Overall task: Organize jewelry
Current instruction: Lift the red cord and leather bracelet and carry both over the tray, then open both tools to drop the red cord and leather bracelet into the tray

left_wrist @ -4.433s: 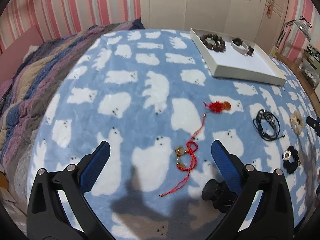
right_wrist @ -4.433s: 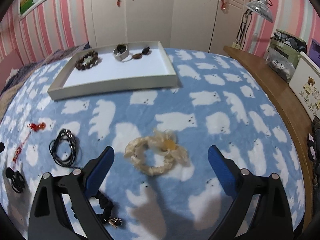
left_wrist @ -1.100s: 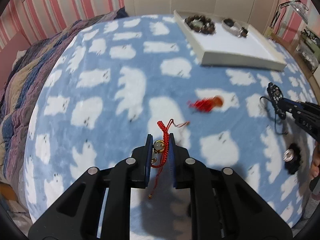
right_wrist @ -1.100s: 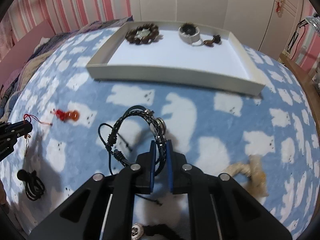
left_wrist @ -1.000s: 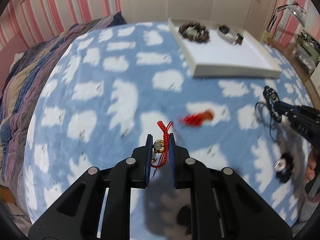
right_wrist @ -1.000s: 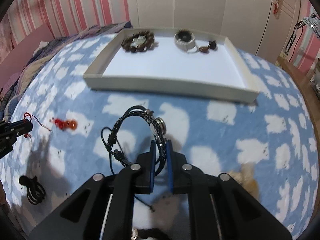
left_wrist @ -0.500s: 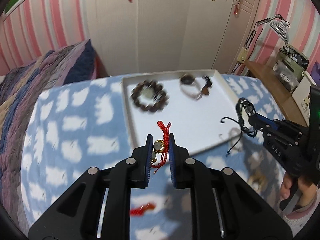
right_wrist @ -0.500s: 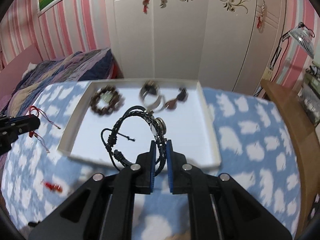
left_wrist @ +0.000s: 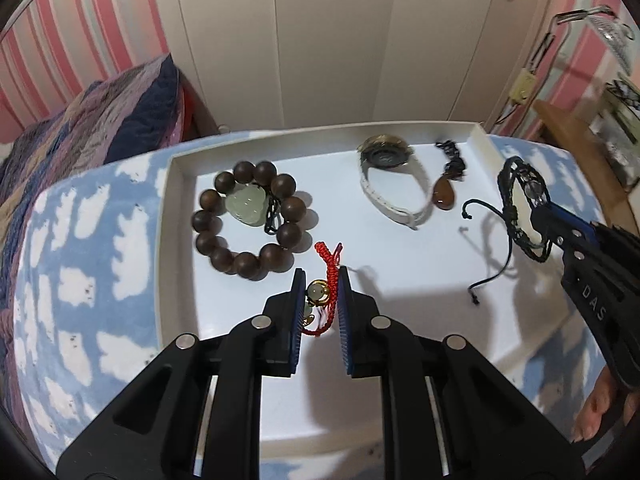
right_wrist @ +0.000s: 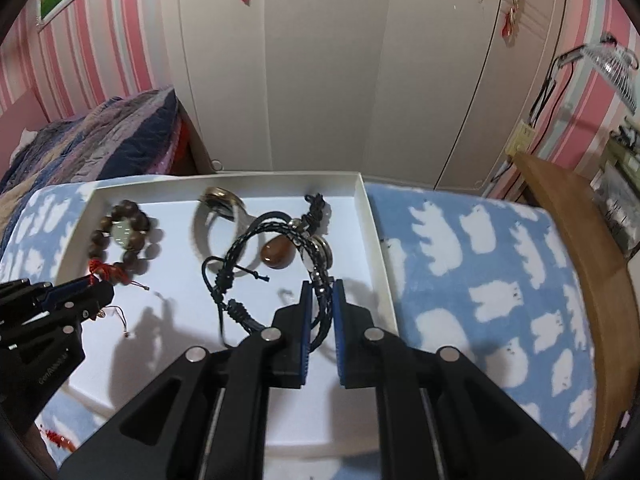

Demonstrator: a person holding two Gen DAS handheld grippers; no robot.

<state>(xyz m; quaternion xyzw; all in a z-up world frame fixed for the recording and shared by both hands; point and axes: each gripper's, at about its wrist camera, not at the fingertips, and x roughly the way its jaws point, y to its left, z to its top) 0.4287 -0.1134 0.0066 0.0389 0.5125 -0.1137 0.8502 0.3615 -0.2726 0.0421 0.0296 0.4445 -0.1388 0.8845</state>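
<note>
- Jewelry is being sorted into a shallow white tray that is sitting on a blue blanket printed with white bears.
- I am holding the left gripper closed on a red cord bracelet with a pale bead, hanging over the tray's near middle, not yet touching the floor as far as I can judge.
- I am holding the right gripper clamped on a black braided bracelet with metal charms, over the tray's right half, its loose cord ends dangling.
- Already lying in the tray: a brown bead bracelet with a pale green pendant inside it at the left, a white-strapped watch at the back, and a brown teardrop pendant on a dark cord beside it.
- Still left outside: a small red item is lying on the blanket near the tray's front left corner.
- My judgement: the task is roughly midway, with two pieces waiting to be released.
</note>
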